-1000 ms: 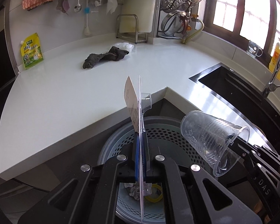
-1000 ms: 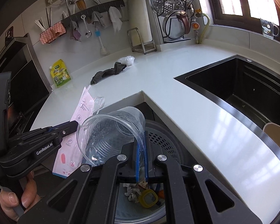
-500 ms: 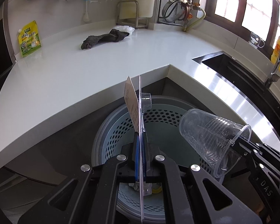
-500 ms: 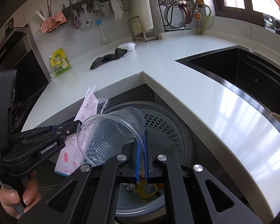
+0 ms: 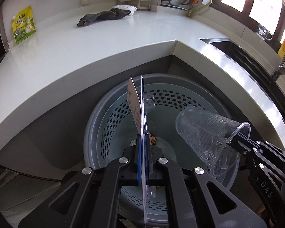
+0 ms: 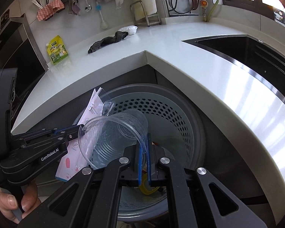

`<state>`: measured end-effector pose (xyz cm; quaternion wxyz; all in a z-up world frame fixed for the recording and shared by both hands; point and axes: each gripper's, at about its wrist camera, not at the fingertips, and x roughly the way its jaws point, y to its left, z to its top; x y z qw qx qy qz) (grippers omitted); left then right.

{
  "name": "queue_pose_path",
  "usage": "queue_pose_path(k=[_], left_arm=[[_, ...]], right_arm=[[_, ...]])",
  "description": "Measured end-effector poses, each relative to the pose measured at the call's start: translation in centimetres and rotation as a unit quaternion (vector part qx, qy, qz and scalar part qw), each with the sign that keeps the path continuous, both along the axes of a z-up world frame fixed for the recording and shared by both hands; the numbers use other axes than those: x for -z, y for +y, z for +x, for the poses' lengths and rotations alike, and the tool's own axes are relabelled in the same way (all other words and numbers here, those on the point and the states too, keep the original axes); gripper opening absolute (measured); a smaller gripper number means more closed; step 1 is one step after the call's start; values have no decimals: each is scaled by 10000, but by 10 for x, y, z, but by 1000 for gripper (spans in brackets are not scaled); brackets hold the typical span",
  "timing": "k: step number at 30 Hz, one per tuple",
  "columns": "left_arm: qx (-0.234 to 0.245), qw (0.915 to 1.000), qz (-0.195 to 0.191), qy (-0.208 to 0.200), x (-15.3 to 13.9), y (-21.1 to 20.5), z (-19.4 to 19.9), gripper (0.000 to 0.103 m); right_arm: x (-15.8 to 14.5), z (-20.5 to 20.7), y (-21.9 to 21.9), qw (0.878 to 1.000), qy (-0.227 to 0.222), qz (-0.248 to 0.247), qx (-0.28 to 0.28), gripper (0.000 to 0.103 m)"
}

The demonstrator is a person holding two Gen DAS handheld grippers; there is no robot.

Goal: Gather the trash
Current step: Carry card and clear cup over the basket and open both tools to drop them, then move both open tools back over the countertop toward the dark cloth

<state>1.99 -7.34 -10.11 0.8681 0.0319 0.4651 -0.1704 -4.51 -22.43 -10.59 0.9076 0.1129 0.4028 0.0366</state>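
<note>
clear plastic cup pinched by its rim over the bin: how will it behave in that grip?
The clear plastic cup looks thin-walled, so probably very light and easily crushed. The right tool pinches only one spot of the rim, which likely flexes, letting the cup swing. Ribbed, smooth plastic may slip. Released, it should drop into the perforated bin.

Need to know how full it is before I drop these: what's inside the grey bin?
At the bottom of the grey bin lie a yellow ring-shaped piece and a few small scraps. Both tools and their loads hide much of the floor.
</note>
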Motion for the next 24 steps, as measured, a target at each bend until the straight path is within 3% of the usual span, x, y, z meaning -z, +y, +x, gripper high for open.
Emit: queue_pose_path(k=[7, 10, 11, 12, 14, 24], left_arm=[[-38, 10000, 18, 11, 1, 2, 0, 5], [-49, 10000, 31, 22, 1, 2, 2, 9], [-43, 10000, 16, 30, 1, 2, 2, 18], [-46, 10000, 3, 25, 0, 3, 2, 26], [-111, 9999, -26, -35, -2, 5, 1, 63], [-138, 9998, 42, -141, -3, 6, -1, 66]], right_arm=[[4, 0, 0, 10000, 45, -21, 25, 5], [3, 1, -2, 10000, 13, -54, 82, 24], [2, 0, -3, 9999, -14, -61, 109, 35], [1, -2, -3, 9999, -50, -61, 131, 38], [0, -3, -5, 9999, -67, -42, 153, 39], [-1, -7, -11, 9997, -88, 41, 229, 42]])
